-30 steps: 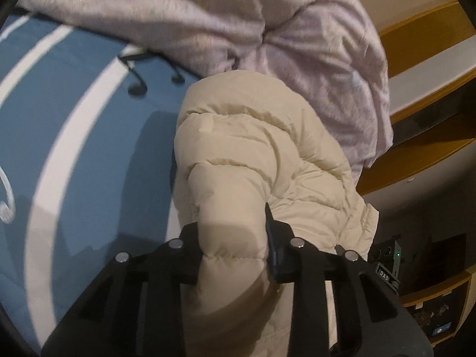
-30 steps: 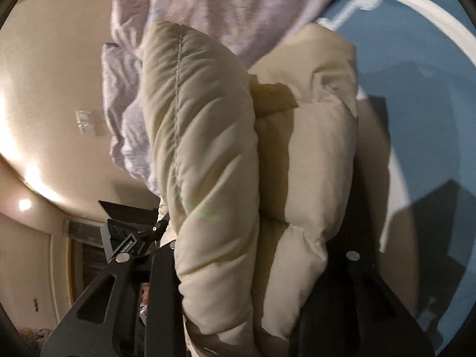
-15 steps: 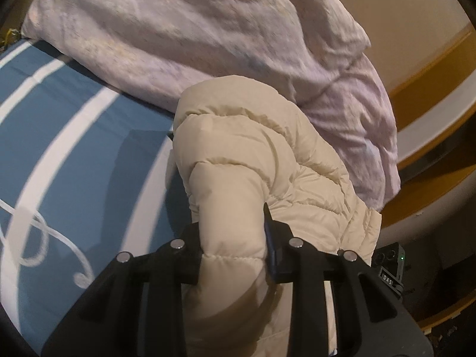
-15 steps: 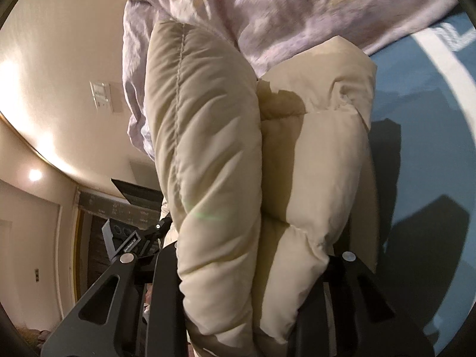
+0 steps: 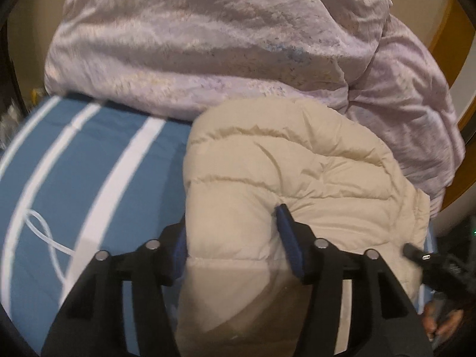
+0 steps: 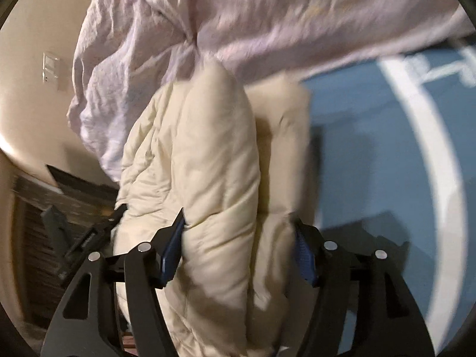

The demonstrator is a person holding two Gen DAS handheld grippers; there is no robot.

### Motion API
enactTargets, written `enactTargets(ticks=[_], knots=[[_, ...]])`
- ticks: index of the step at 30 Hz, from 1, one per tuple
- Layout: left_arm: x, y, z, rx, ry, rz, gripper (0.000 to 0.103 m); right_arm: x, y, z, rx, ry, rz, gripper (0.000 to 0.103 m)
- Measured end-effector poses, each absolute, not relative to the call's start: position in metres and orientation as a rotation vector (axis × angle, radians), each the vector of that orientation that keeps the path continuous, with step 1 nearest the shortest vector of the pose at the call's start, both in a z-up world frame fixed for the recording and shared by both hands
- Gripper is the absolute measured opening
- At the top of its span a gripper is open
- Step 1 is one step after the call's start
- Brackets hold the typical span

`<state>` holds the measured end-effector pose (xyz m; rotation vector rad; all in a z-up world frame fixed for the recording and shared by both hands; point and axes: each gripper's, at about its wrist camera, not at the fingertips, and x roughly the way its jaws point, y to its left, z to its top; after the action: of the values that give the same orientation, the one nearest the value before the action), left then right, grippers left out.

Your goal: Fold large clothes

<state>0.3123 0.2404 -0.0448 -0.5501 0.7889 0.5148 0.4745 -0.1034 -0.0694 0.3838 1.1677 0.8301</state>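
our left gripper [image 5: 230,238] tilts down toward the bed; its jaws have just been opening, and the cream puffer jacket [image 5: 297,163] bulges between them, brushing both blue pads [image 5: 287,235], though we cannot tell if they still press. our right gripper [image 6: 238,238] tilts down too, and its jaws have likewise just been spreading, a thick fold of the same jacket [image 6: 208,163] filling the gap and touching both pads [image 6: 171,244].

the jacket lies bundled on the blue bedcover [image 5: 89,178], its far end against the lilac duvet [image 5: 208,44] heaped behind it.

the left view shows the bedcover's white stripes and a looped line to the jacket's left, plus part of a hand [image 5: 443,324] on a black handle at the jacket's lower right. the right view instead shows the bedcover [image 6: 372,163] on the jacket's right, the duvet [image 6: 267,15] above it, and beyond the jacket's left a beige wall with a pale switch plate [image 6: 50,71] and dark furniture below. both views are blurred.
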Motion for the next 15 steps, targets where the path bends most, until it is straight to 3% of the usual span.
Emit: enactTargets(ticks=[9, 15], knots=[[0.324, 0.229, -0.023, -0.407, 0.747, 0.596, 0.075, 0.463, -0.088, -0.012, 0.198, 0.886, 0.805, 0.065], [0.344, 0.214, -0.029, -0.322, 0.788, 0.604, 0.076, 0.450, -0.038, -0.019, 0.045, 0.883, 0.870, 0.063]])
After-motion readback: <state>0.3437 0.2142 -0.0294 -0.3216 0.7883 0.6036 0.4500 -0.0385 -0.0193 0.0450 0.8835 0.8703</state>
